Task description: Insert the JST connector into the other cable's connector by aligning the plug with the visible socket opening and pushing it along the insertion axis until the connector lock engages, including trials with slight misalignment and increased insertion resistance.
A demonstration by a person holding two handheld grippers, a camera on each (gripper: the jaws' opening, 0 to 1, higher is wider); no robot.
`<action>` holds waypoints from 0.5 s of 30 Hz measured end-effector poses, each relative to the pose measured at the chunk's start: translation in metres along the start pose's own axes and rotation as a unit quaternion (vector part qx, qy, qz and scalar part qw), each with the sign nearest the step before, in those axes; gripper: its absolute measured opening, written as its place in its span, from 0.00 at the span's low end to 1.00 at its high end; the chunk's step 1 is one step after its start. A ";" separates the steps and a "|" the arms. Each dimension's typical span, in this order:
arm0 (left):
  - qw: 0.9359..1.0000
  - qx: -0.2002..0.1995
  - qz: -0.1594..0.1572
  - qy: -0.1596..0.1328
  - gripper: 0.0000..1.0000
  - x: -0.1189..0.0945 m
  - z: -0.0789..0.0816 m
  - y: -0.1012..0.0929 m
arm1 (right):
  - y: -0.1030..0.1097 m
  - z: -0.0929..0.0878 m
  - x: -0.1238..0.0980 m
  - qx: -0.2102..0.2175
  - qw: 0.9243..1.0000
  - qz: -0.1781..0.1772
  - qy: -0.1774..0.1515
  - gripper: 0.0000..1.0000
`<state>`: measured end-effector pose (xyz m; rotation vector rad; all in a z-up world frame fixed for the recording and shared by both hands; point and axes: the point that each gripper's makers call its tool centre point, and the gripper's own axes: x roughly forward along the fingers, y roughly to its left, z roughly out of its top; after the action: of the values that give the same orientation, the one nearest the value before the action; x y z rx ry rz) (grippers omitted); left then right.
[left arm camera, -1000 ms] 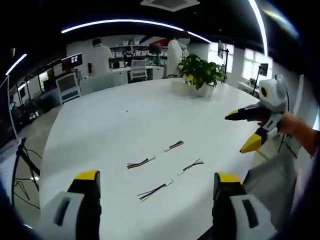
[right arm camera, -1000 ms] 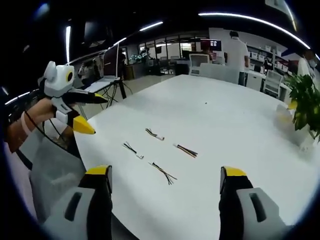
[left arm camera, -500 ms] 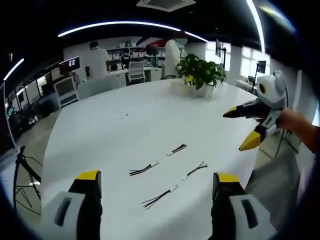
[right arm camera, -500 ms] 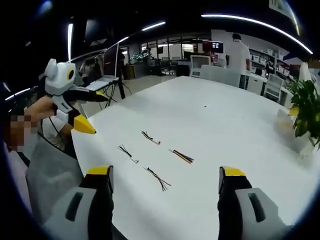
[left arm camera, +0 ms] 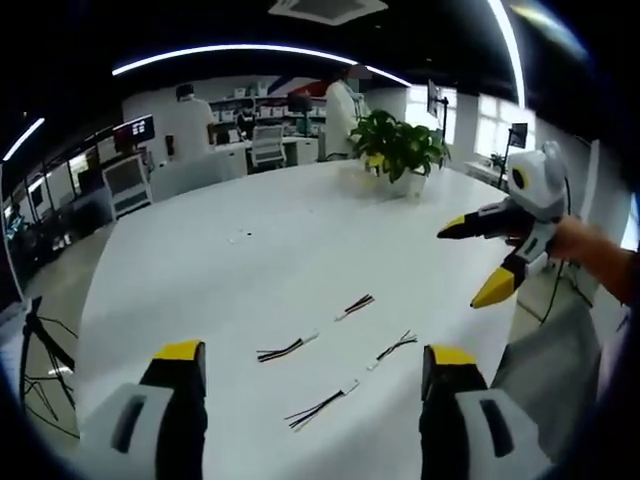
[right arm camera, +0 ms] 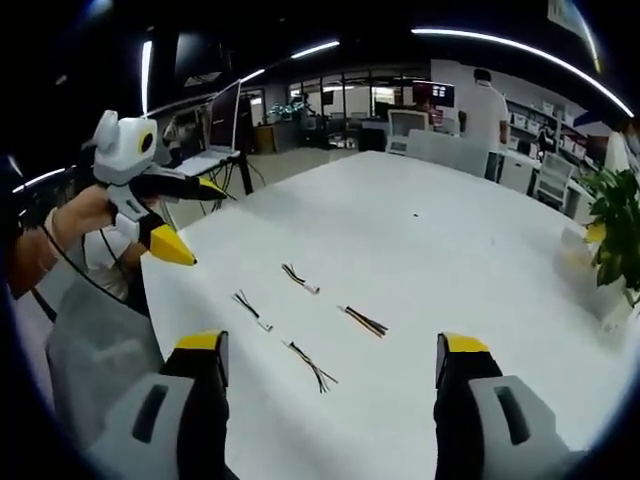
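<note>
Left gripper view: cables [left arm camera: 330, 360] seemingly unmoved

Your two views look down from opposite sides of the counter [left arm camera: 300, 240], sharing the four cables [right arm camera: 300, 278].

Four short cables with thin dark wires and small white JST connectors lie flat and loose on the white round table [left arm camera: 250, 260], all well ahead of the yellow fingertips [left arm camera: 178, 351]. Seen from the left gripper view, they sit as two staggered pairs: the nearest cable [left arm camera: 320, 404], the left cable [left arm camera: 285, 349], the right cable [left arm camera: 392, 349] and the farthest cable [left arm camera: 355, 305]. None touches another, and every connector is unmated.
</note>
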<state>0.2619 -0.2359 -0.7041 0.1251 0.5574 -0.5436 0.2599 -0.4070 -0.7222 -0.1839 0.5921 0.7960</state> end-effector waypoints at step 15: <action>1.000 0.016 -0.004 0.008 0.86 0.017 0.001 0.003 | -0.003 0.018 0.021 -0.011 1.000 0.015 -0.008 0.83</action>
<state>0.2756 -0.2411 -0.7123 0.1572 0.5658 -0.5595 0.2818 -0.3896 -0.7192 -0.1901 0.5728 0.8332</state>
